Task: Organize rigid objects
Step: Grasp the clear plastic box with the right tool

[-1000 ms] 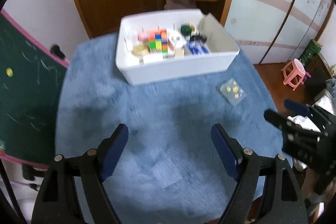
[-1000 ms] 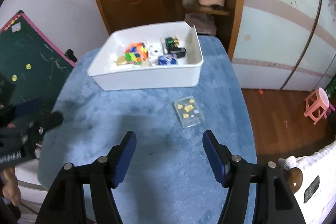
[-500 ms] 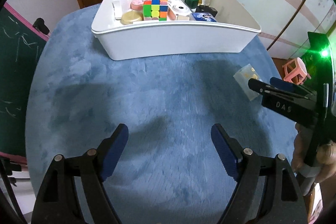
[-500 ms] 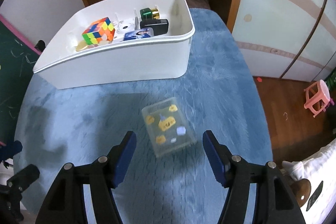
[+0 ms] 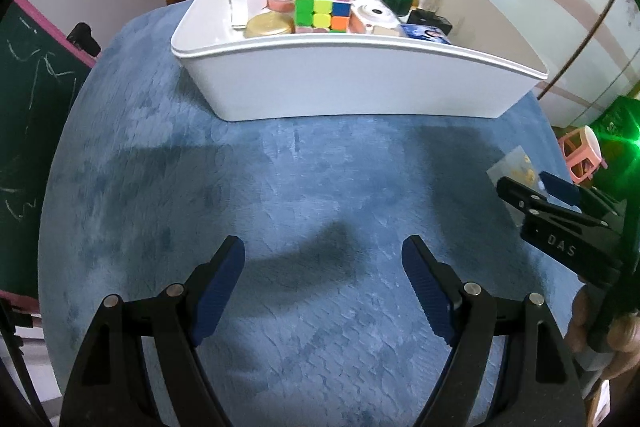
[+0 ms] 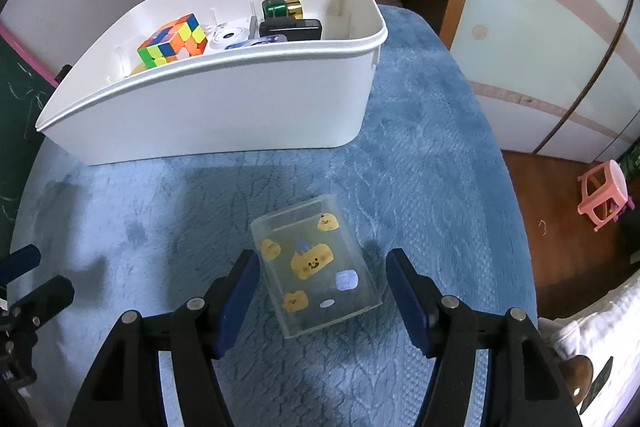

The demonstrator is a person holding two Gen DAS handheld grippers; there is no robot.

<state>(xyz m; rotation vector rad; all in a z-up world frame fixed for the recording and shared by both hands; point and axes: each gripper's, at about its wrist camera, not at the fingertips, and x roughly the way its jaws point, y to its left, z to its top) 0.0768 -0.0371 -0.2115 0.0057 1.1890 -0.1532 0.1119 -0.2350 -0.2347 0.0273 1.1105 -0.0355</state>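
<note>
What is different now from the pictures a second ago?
Both grippers came down closer to the fuzzy blue table cover. The right gripper moved over the clear plastic box with yellow cartoon stickers, which now lies between its open fingers, not yet gripped. The left gripper is open over bare cover. The white plastic bin and the toys in it stayed put.

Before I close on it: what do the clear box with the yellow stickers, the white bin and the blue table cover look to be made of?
Clear box: looks like rigid transparent plastic; the cover shows through it, edges glint.
White bin: apparently smooth molded plastic, slight sheen, rolled rim.
Blue cover: soft plush fabric, matte, with brushed nap marks.
</note>
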